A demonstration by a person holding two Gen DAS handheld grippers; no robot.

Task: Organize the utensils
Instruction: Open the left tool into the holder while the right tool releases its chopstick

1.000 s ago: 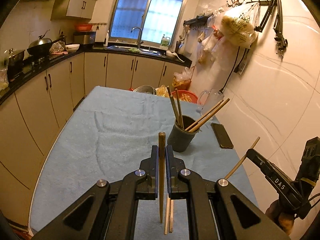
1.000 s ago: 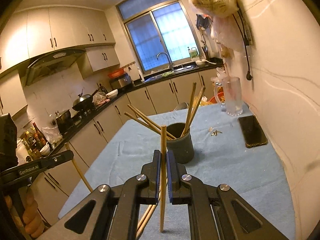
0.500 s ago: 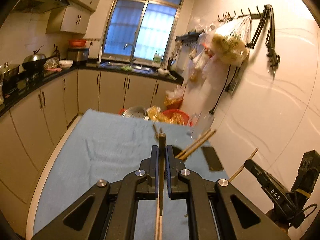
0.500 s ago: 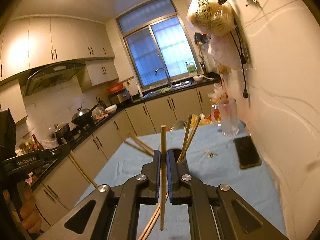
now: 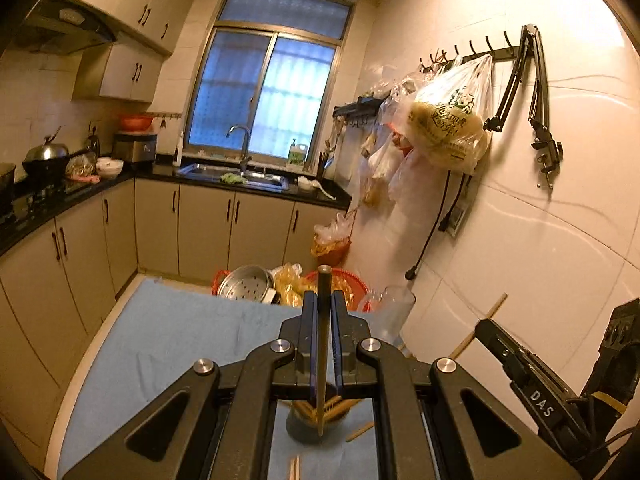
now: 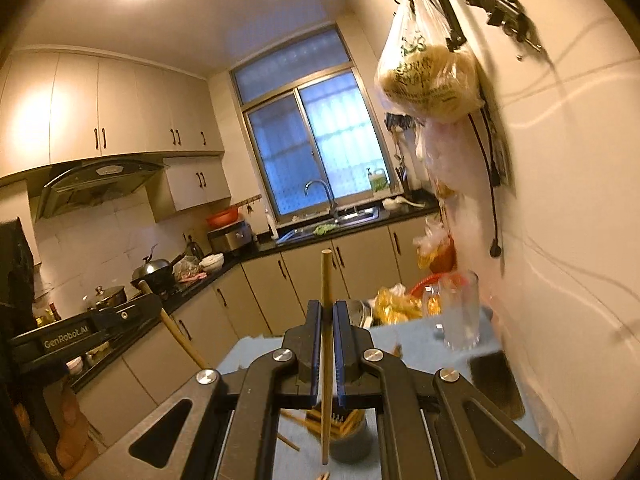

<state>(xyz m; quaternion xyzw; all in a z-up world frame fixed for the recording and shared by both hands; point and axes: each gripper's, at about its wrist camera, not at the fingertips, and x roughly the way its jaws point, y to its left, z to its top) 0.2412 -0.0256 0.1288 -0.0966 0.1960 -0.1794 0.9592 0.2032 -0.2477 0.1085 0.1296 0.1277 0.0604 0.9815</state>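
We have the left gripper (image 5: 323,304) clamped narrow on a dark chopstick (image 5: 322,344), which stands nearly upright between the jaws, its top poking above them and its lower tip hanging over the mouth of the dark holder cup (image 5: 316,426) below. That cup sits on the blue cloth (image 5: 160,344) covering the table, with a bundle of wooden chopsticks (image 5: 334,406) leaning in it, and two loose ones (image 5: 295,468) lie on the cloth nearer to us. Over on the right, our right gripper (image 6: 327,316) is pinched just as tightly on a pale wooden chopstick (image 6: 326,344), also upright, its lower end dangling just left of the same cup (image 6: 350,440). At the far right of the table we see a clear glass mug (image 6: 460,312) and, nearer, a dark phone (image 6: 494,380) lying flat. Beyond the far edge sit a metal steamer pot (image 5: 246,284) and a red basket (image 5: 346,286), and a bag of food (image 5: 448,128) hangs on the right wall.
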